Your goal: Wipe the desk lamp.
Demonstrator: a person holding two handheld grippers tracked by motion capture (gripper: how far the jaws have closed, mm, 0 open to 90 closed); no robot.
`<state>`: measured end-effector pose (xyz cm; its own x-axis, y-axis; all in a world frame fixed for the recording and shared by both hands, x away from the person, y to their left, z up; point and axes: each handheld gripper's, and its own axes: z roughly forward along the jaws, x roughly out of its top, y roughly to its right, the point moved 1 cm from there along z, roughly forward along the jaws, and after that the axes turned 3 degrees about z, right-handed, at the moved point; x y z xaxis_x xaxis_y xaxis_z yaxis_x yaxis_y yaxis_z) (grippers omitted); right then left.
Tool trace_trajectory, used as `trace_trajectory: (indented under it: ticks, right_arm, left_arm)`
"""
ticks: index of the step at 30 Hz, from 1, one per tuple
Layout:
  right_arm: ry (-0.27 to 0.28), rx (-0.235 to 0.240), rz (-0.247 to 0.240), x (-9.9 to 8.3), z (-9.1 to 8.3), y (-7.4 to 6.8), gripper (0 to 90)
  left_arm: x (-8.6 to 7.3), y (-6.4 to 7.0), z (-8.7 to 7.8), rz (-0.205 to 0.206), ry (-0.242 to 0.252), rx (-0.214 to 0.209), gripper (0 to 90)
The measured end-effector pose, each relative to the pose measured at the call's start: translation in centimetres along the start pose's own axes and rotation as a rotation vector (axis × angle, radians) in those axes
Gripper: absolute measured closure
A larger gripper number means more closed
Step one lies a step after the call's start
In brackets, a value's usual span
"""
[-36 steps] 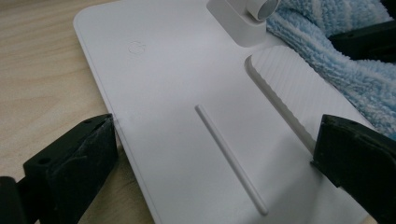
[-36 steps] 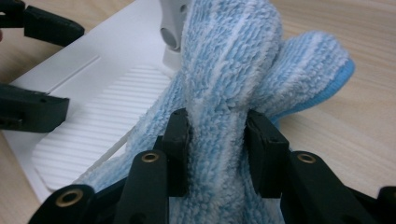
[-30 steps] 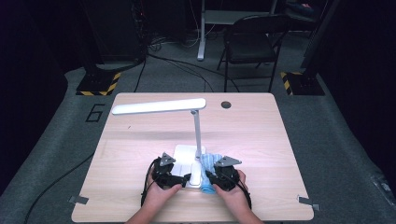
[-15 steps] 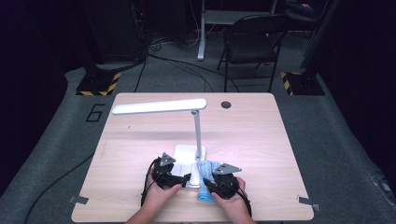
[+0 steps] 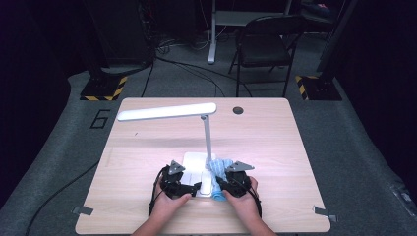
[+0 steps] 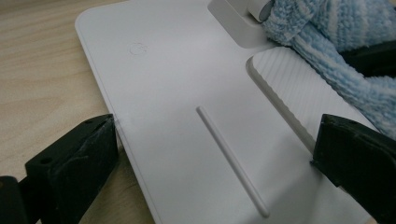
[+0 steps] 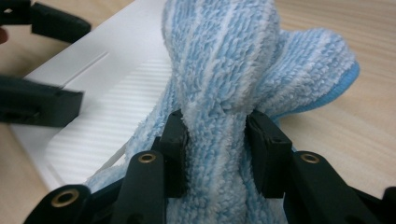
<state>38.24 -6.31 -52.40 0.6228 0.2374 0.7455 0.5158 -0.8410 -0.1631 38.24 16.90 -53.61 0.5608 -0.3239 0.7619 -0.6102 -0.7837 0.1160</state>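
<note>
A white desk lamp stands on the table, its flat base point(image 5: 194, 161) near the front middle and its long head point(image 5: 167, 111) reaching left. A blue and white striped cloth point(image 5: 220, 169) lies over the base's right side. My right gripper point(image 5: 221, 186) is shut on a bunched fold of this cloth point(image 7: 224, 60), pressed against the base point(image 7: 107, 60). My left gripper point(image 5: 195, 187) is open with its jaws wide over the base point(image 6: 177, 84), the left jaw at the base's edge. The cloth point(image 6: 336, 42) shows at the upper right of that view.
The wooden table point(image 5: 275, 147) has a round cable hole point(image 5: 238, 110) at the back. A folding chair point(image 5: 263, 49) stands beyond the far edge. Black stands with striped feet point(image 5: 103, 88) sit on the grey floor at both back corners.
The right gripper slid the cloth a little toward the near edge and back again along the lamp base. The left gripper stayed in place.
</note>
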Motion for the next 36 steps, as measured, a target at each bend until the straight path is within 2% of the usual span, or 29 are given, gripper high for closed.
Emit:
trace_trajectory:
  ticks: [2, 3, 4, 7, 11, 15, 22, 25, 26, 27, 28, 32, 36]
  right_arm:
    - [0.018, -0.013, 0.008, 0.3, 0.5, 0.5, 60.4]
    - [0.019, -0.017, 0.032, 0.6, 0.7, 0.6, 60.3]
    - [0.016, -0.033, 0.023, 0.8, 0.9, 0.8, 60.2]
    - [0.015, -0.042, 0.057, 1.4, 1.4, 1.0, 60.1]
    - [0.013, -0.048, 0.036, 1.5, 1.5, 0.8, 62.9]
    - [0.007, -0.032, 0.011, 0.8, 0.8, 0.1, 64.1]
    - [-0.032, 0.054, -0.036, -1.2, -1.6, -1.7, 64.1]
    - [-0.042, 0.091, -0.036, -1.9, -2.4, -2.2, 63.1]
    - [-0.046, 0.107, -0.021, -2.1, -2.6, -2.3, 62.8]
    - [-0.03, 0.107, -0.019, -2.3, -2.6, -2.4, 62.7]
    - [-0.043, 0.109, -0.03, -2.4, -2.7, -2.5, 62.6]
    - [-0.034, 0.112, -0.052, -2.3, -2.3, -2.1, 62.1]
    - [-0.027, 0.094, -0.078, -2.1, -2.1, -2.0, 61.7]
  left_arm:
    - [0.0, 0.0, 0.0, -0.004, 0.001, 0.002, 0.0]
    - [0.0, 0.0, 0.0, -0.005, 0.001, 0.003, 0.0]
    - [0.0, 0.1, 0.0, -0.008, 0.001, 0.006, 0.0]
    - [0.1, 0.0, 0.1, -0.015, 0.008, 0.011, 0.0]
    - [0.1, 0.0, 0.2, -0.021, 0.008, 0.014, 0.0]
    - [0.1, 0.0, 0.2, -0.025, 0.01, 0.019, 0.0]
    - [0.1, 0.0, 0.1, -0.019, 0.008, 0.018, 1.0]
    - [0.0, 0.0, 0.1, -0.029, 0.012, 0.018, 1.7]
    - [0.0, 0.0, 0.0, -0.028, 0.012, 0.018, 2.1]
    - [0.0, 0.0, 0.0, -0.028, 0.012, 0.018, 2.1]
    - [0.0, 0.0, 0.0, -0.027, 0.012, 0.018, 2.1]
    - [0.0, 0.0, 0.1, -0.021, 0.012, 0.016, 2.0]
    - [0.1, -0.1, 0.1, -0.018, 0.011, 0.015, 2.0]
